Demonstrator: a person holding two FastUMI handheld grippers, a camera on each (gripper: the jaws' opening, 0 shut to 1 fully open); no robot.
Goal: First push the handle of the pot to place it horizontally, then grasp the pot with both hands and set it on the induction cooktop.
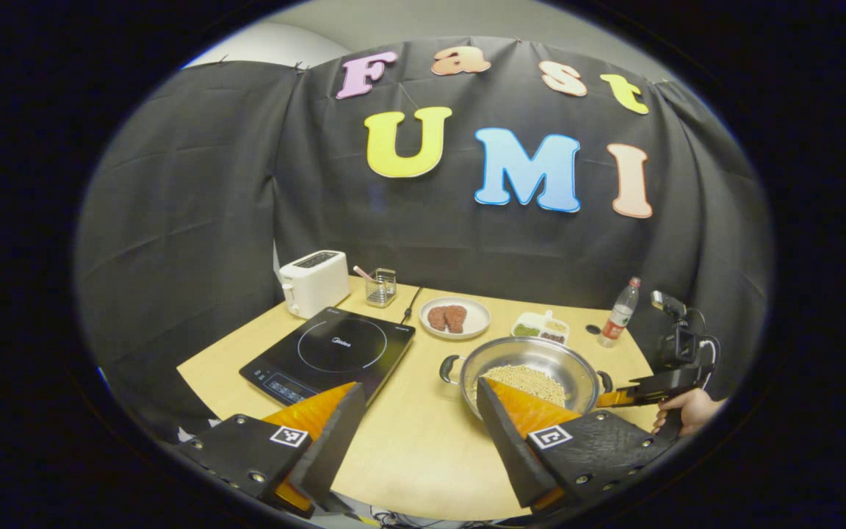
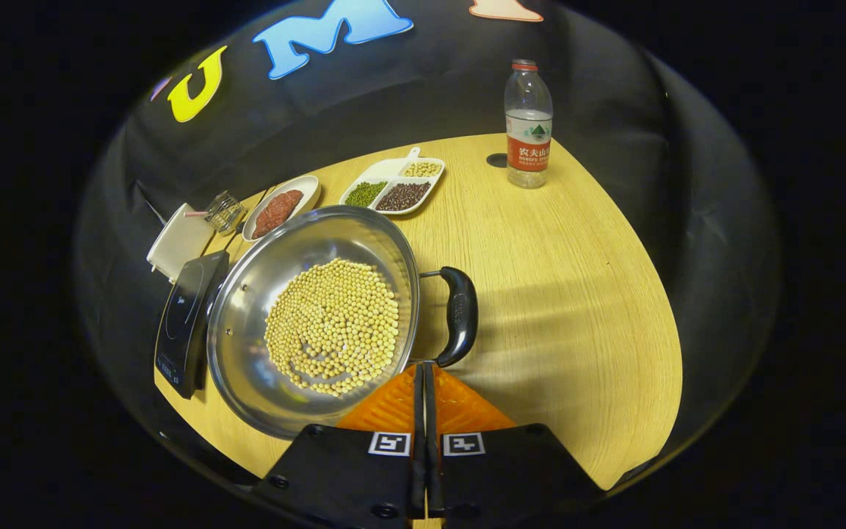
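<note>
A steel pot [image 1: 500, 358] holding soybeans [image 1: 529, 380] sits on the wooden table, to the right of the black induction cooktop [image 1: 327, 351]. My left gripper [image 1: 420, 384] hovers open above the table's front, between cooktop and pot, with nothing between its fingers. In the right gripper view the pot [image 2: 247, 316] has a black loop handle [image 2: 460, 314] on its right side. My right gripper [image 2: 423, 366] is shut, and its tips touch the near end of that handle. In the left gripper view a hand [image 1: 687, 408] holds the right gripper [image 1: 605, 400] against the pot's right handle [image 1: 604, 380].
Along the back stand a white toaster [image 1: 313, 283], a glass jar [image 1: 380, 286], a plate with meat [image 1: 456, 317], a divided dish of beans [image 1: 540, 327] and a water bottle [image 2: 528, 125]. Bare table lies right of the pot, with the rounded table edge near.
</note>
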